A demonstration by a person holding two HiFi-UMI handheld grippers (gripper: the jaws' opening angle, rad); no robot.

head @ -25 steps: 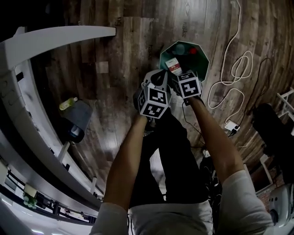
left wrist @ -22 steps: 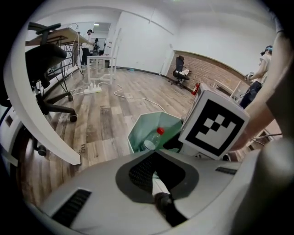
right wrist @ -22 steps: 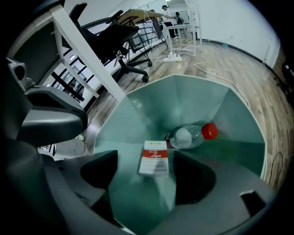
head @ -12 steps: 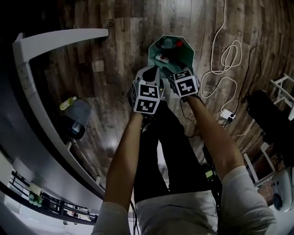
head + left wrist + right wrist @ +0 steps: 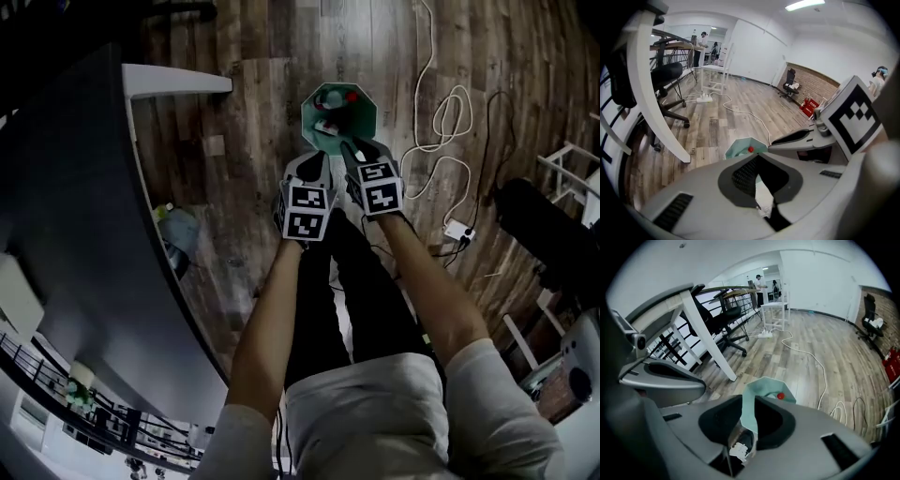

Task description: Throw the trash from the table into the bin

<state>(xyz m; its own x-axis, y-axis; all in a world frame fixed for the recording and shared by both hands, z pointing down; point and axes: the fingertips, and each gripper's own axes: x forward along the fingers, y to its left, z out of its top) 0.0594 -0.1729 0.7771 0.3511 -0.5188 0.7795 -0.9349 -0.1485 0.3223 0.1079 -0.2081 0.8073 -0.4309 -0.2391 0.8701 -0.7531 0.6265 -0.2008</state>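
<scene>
Trash (image 5: 325, 123) now lies inside the bin (image 5: 307, 111) at upper centre, no longer held above it. Right gripper (image 5: 352, 150) fingers have just been closing to a narrow, empty gap. Left gripper (image 5: 315, 161) fingers are slightly apart, also empty. This drop looks finished.

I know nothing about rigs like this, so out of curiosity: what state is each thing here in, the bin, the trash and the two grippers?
Bin: upright, open-topped, partly filled.
Trash: lying inside the bin.
Left gripper: jaws a narrow slit apart, nothing between them.
Right gripper: jaws have just been closing, a slit still shows, nothing between them.
</scene>
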